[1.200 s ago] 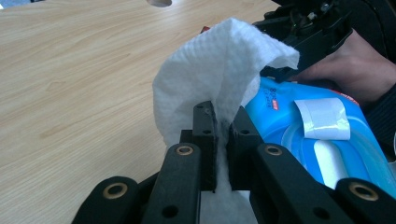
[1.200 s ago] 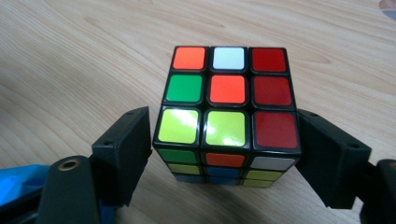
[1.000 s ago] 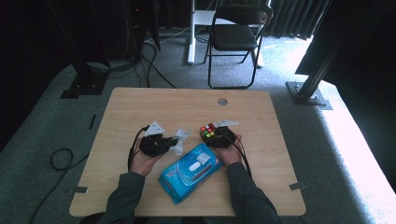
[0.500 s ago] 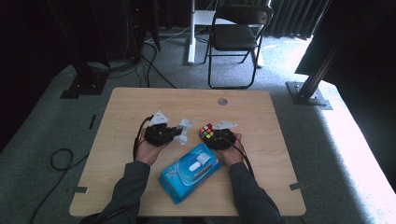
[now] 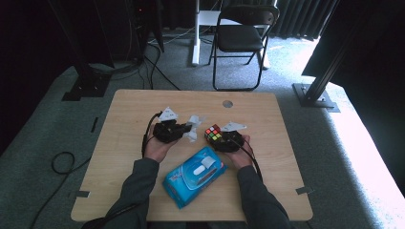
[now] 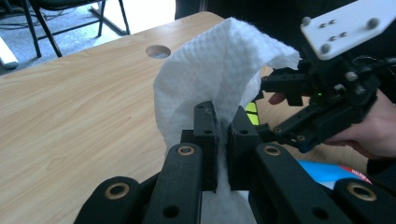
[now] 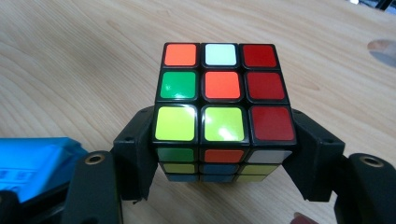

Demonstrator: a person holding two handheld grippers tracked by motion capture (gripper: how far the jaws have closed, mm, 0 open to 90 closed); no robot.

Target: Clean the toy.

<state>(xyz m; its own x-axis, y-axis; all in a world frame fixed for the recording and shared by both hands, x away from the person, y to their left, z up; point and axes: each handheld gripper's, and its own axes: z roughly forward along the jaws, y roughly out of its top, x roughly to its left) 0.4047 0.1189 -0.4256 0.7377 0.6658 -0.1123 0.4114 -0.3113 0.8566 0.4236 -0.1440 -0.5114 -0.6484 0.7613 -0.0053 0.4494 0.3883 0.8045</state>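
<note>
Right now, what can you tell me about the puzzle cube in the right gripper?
The cube is a three-by-three colour puzzle, glossy stickers on black plastic, scrambled: its top face reads orange, white, red; green, orange, red; yellow, yellow, red. It sits level, clamped at its two sides between the right gripper's black jaws, over the wooden table. In the high view it lies just beyond the blue wipes pack.

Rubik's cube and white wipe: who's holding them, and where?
Right tool squeezes the cube by two opposite sides. Left tool pinches the wipe near its bottom.

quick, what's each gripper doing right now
Left gripper: closed on the white wipe.
Right gripper: closed on the puzzle cube.
</note>
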